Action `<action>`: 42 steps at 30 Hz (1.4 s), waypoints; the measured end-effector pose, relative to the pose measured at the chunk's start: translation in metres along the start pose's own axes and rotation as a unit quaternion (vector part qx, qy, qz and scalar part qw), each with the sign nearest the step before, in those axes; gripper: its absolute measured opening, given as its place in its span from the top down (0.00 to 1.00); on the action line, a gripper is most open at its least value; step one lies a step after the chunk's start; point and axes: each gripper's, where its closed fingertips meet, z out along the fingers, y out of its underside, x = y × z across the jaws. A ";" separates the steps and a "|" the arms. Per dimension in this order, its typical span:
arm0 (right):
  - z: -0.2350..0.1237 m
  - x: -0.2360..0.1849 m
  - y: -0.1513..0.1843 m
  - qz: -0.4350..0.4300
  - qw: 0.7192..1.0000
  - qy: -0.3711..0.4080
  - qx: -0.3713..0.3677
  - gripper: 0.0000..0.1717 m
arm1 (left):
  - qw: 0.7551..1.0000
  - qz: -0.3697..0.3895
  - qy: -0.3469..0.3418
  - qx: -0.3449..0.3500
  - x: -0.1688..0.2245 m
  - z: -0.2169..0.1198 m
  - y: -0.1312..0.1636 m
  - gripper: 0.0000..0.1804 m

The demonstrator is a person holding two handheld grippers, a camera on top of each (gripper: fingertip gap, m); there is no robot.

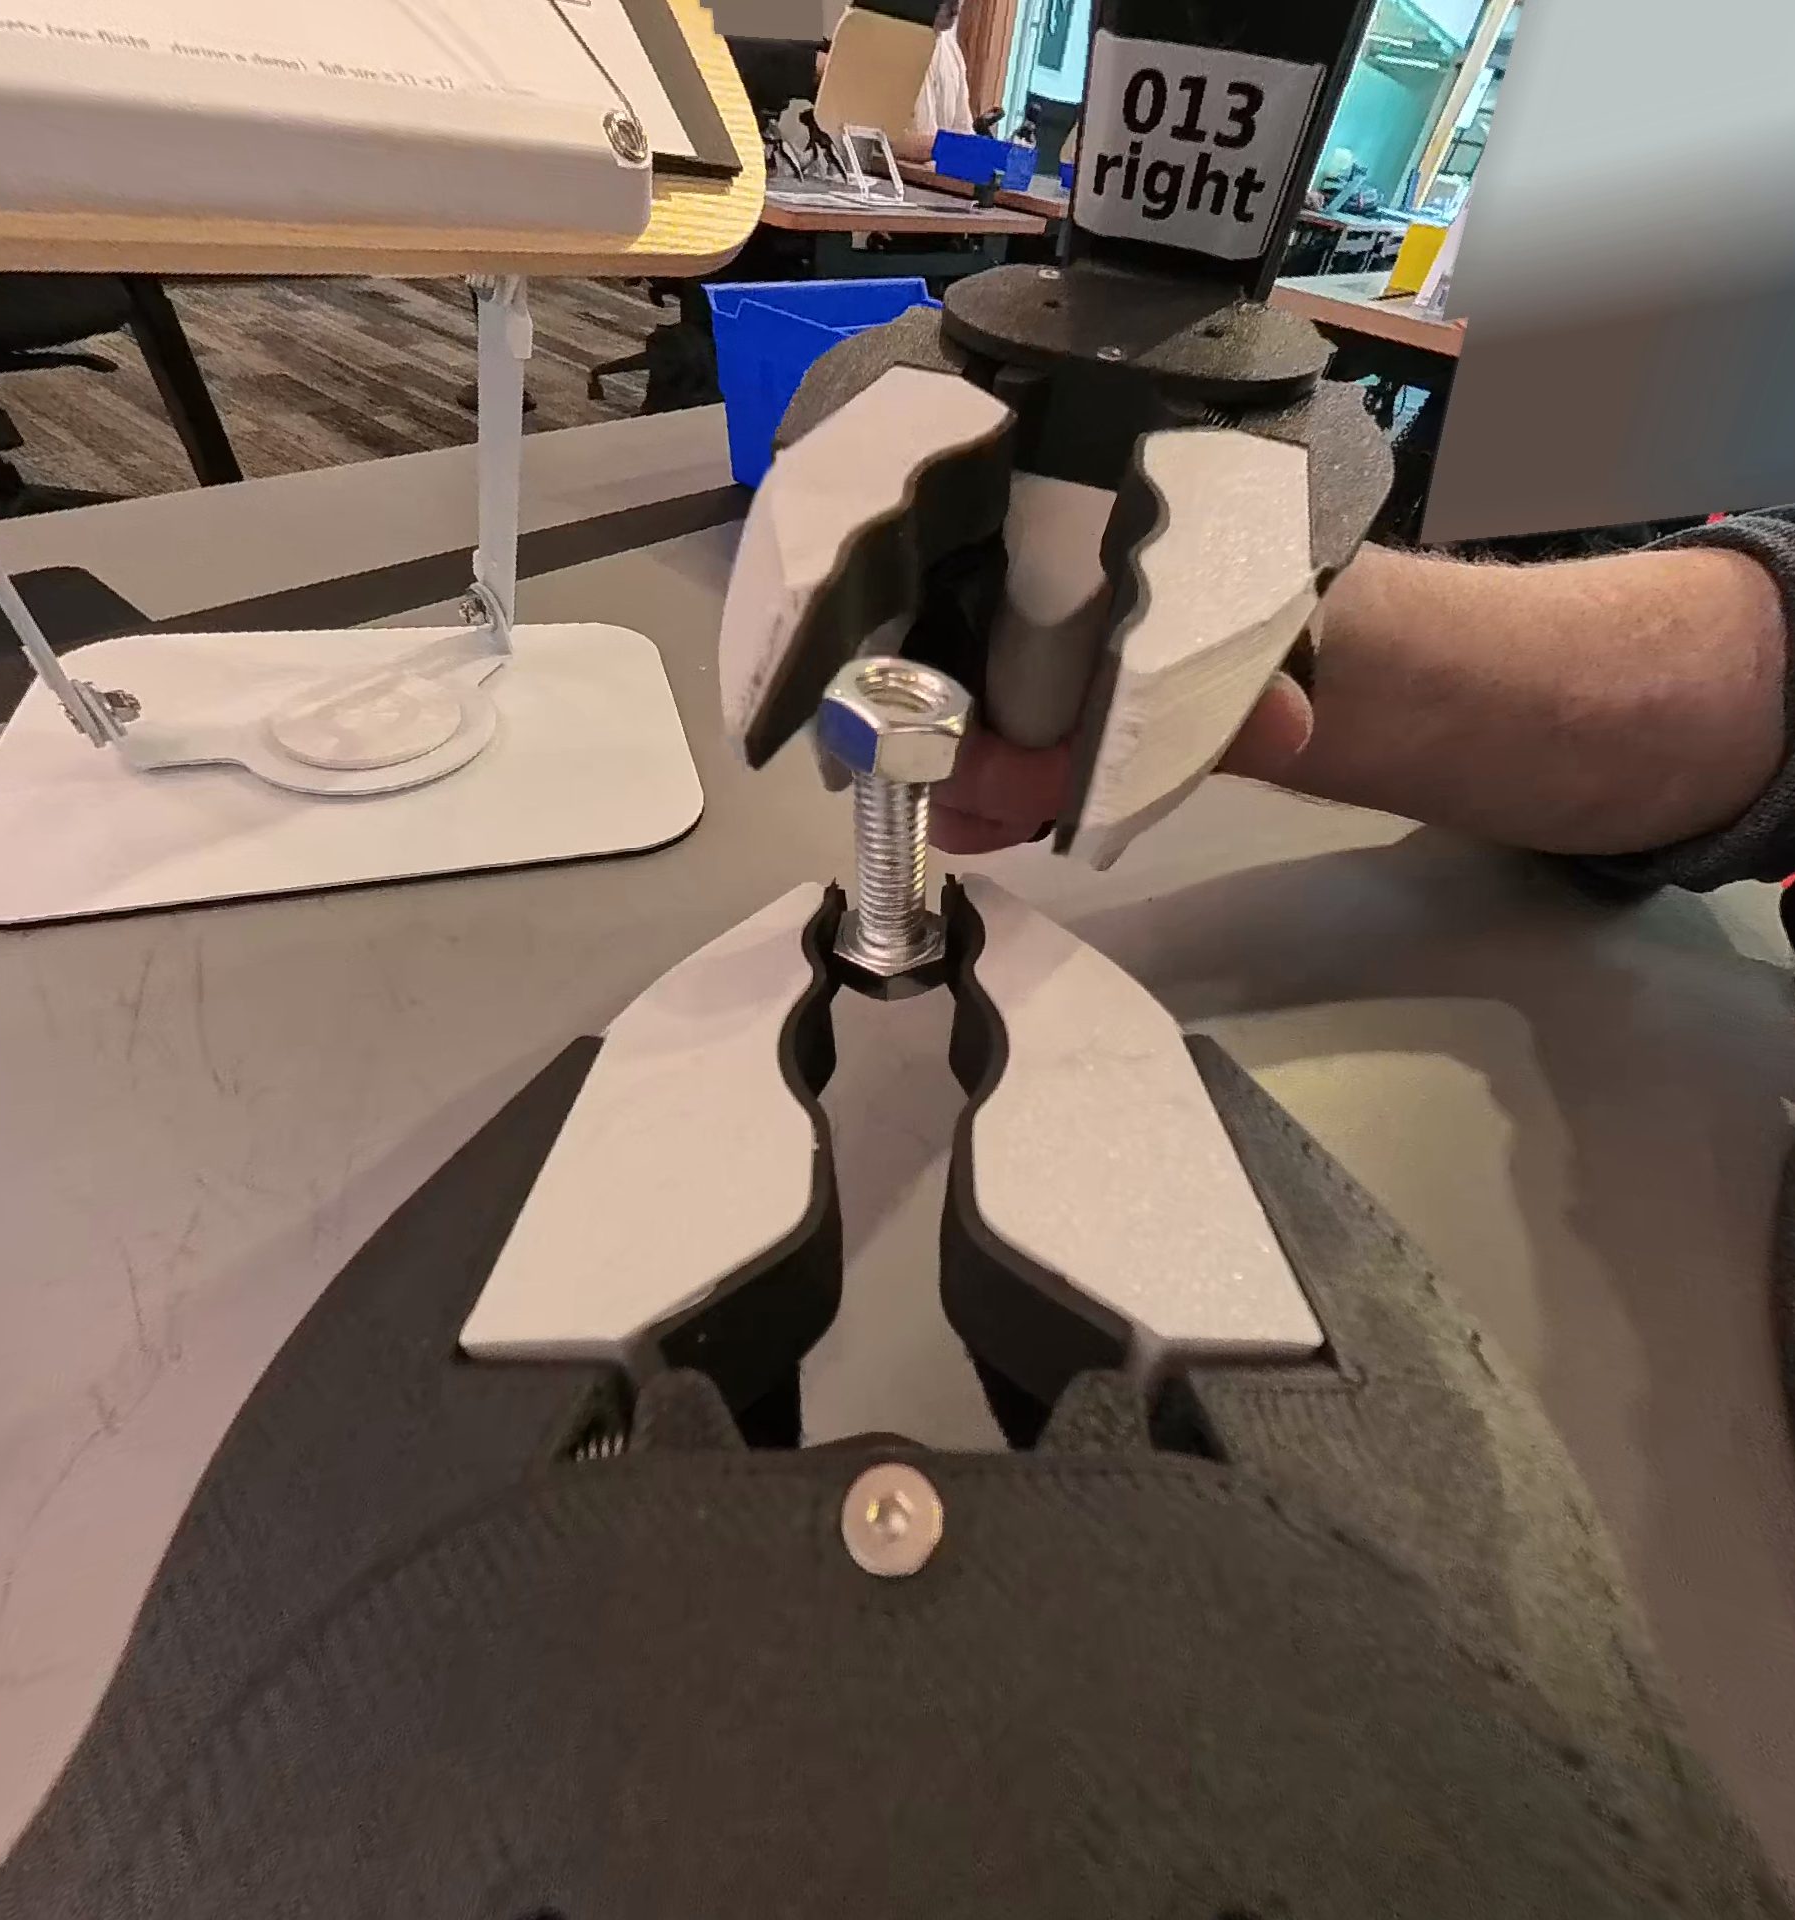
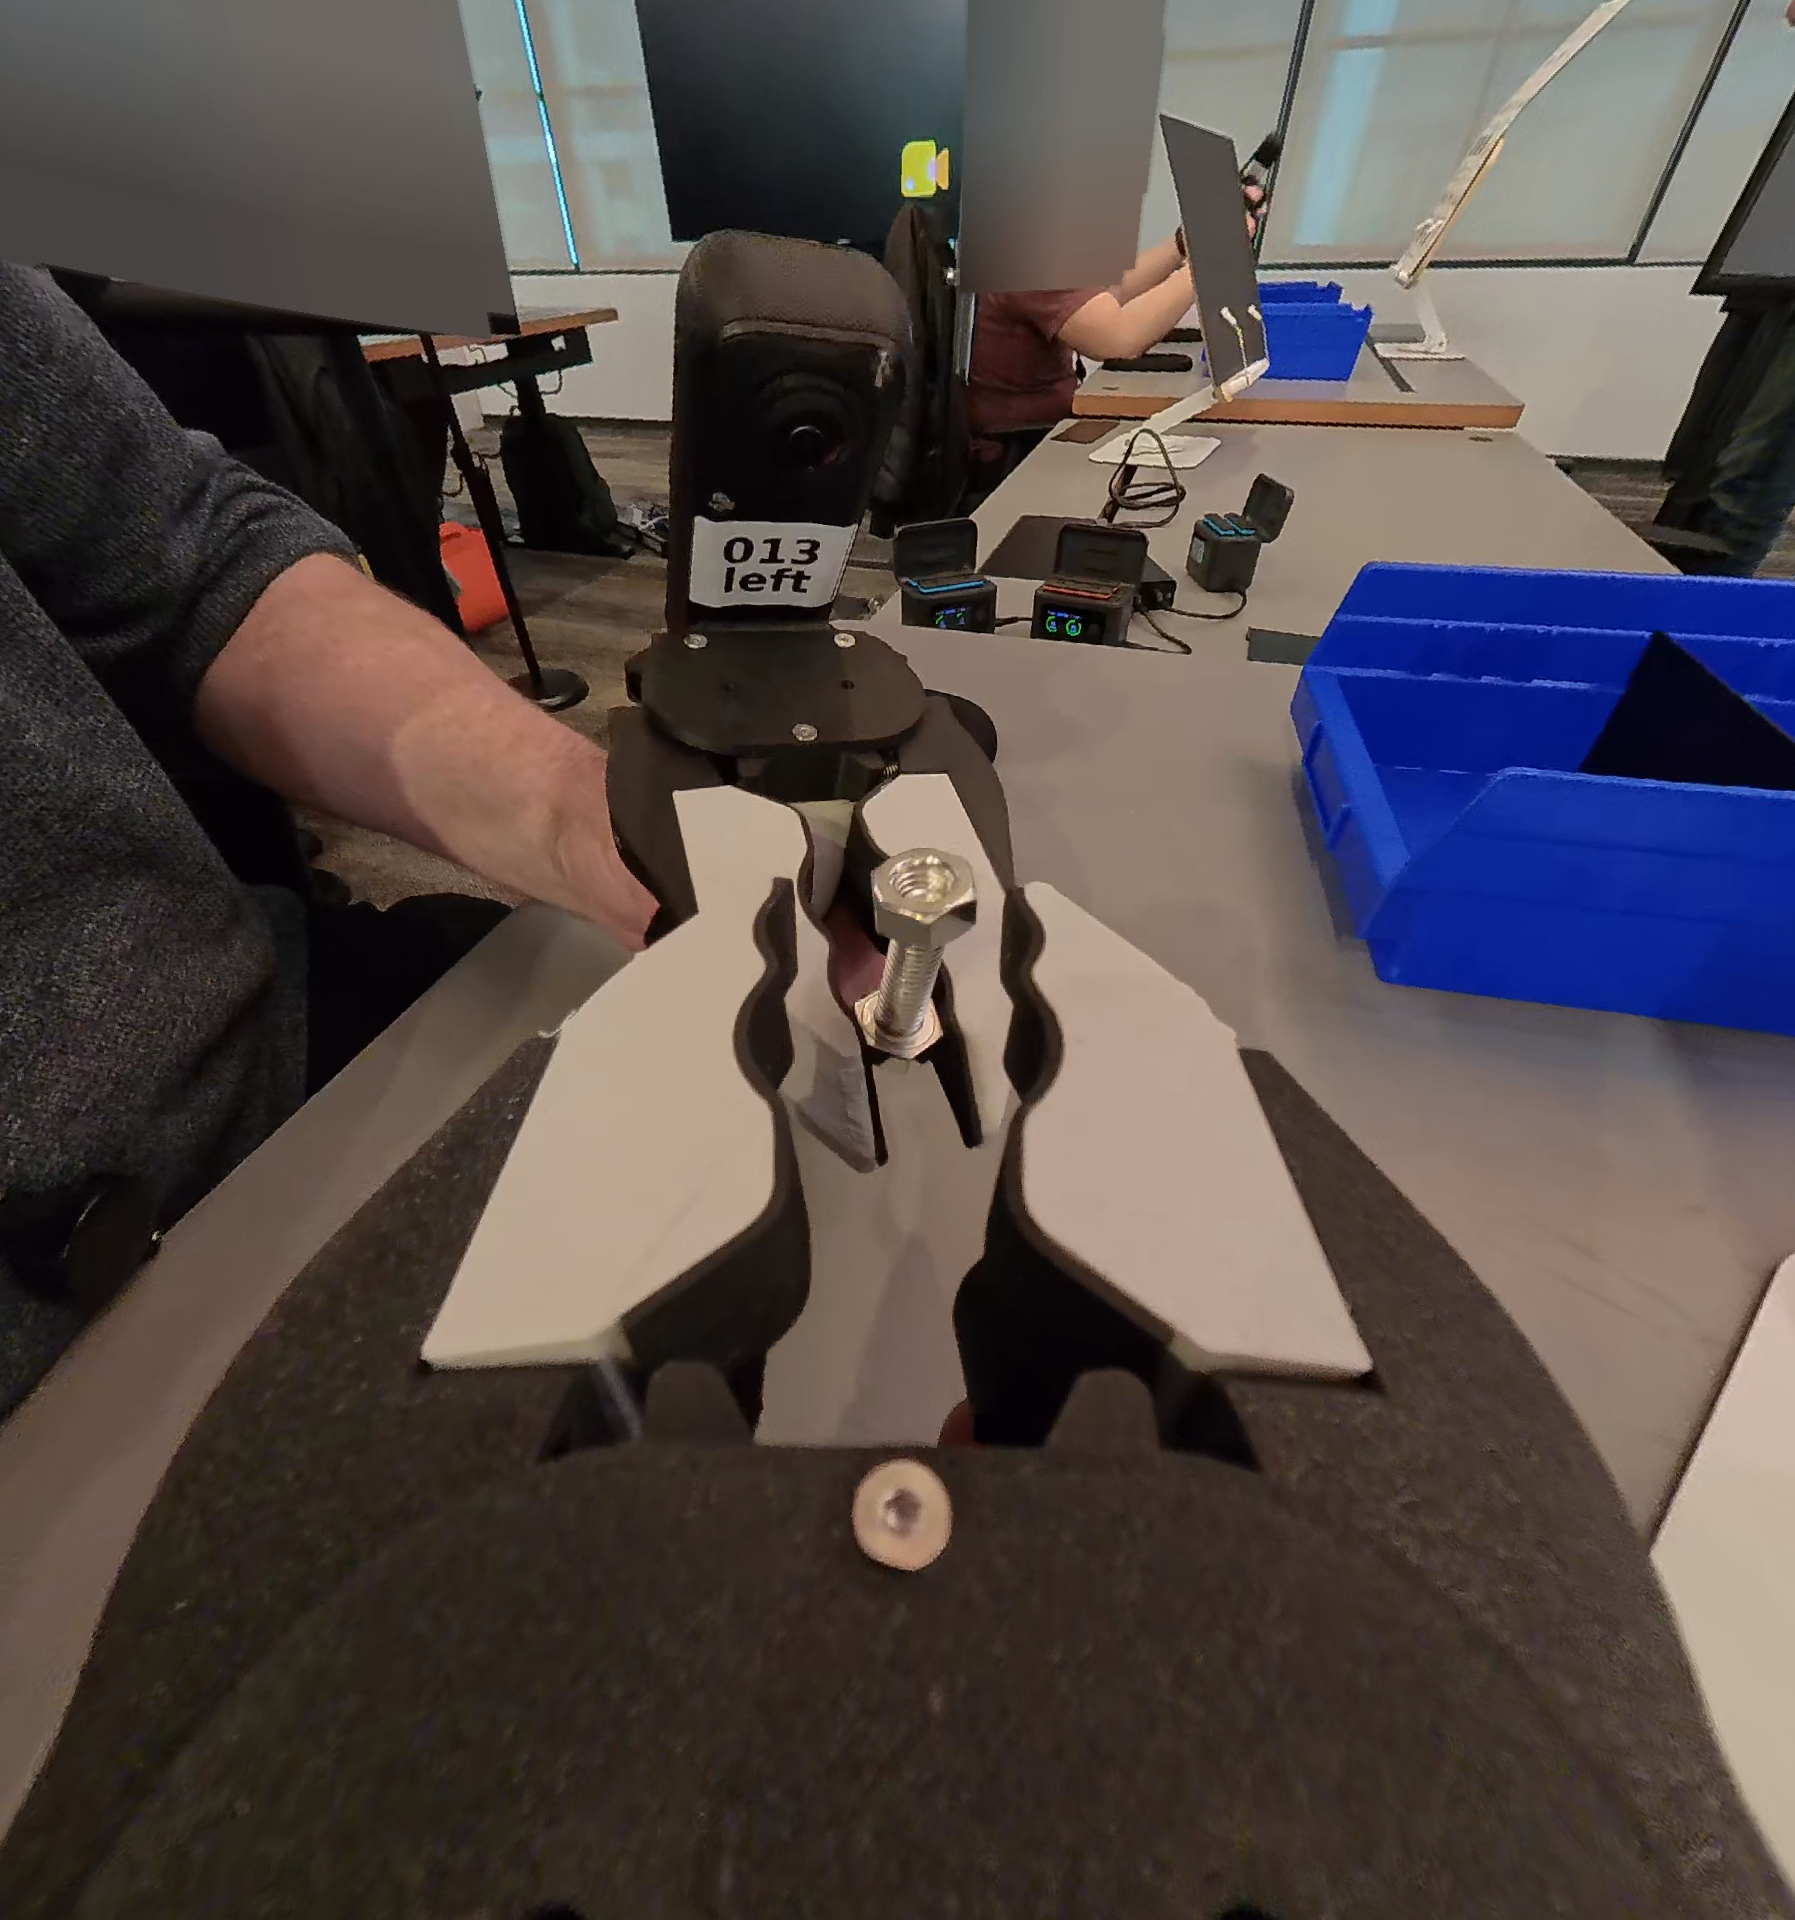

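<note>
- The left gripper (image 1: 888,914), black with white plates on its fingers, is lying nearest to its own camera and is clamping the hexagonal head of a shiny steel bolt (image 1: 888,852); both fingertips are pressing on the head from the two sides.
- The bolt is standing upright, thread pointing up, just above the grey counter (image 1: 249,1091); it looks a little tilted in the right wrist view.
- A silver hexagonal nut (image 1: 895,719) is sitting on the top end of the thread, and only the first turns seem to be engaged.
- The right gripper (image 2: 898,914) is coming from the opposite side with its fingers apart; they are standing on both sides of the nut without pressing on it. One finger (image 1: 810,623) is just beside the nut in the left wrist view, but I cannot tell if it is touching.
- In my judgement, the step in hand is bringing the fingers onto the nut. To do it well, the open fingers should be centred on two opposite flat faces, not on the corners, before they are closing.
- The lower gripper should be keeping the bolt head firm and the thread vertical, otherwise the nut may be tilting and jamming.
- A white stand (image 1: 353,748) with a flat base and a blue plastic bin (image 2: 1599,831) are resting on the counter, well apart from the bolt.
</note>
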 end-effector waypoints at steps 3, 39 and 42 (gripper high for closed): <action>0.000 0.001 -0.003 -0.006 1.000 0.002 0.003 0.81 | 1.000 0.005 0.003 -0.004 0.002 0.001 0.001 0.90; 0.000 0.008 -0.005 0.049 0.984 0.158 0.060 0.90 | 0.994 0.063 -0.090 -0.029 -0.011 0.000 0.001 0.90; -0.003 0.012 -0.006 0.051 0.983 0.163 0.062 0.86 | 0.995 0.054 -0.084 -0.026 -0.011 0.000 0.001 0.90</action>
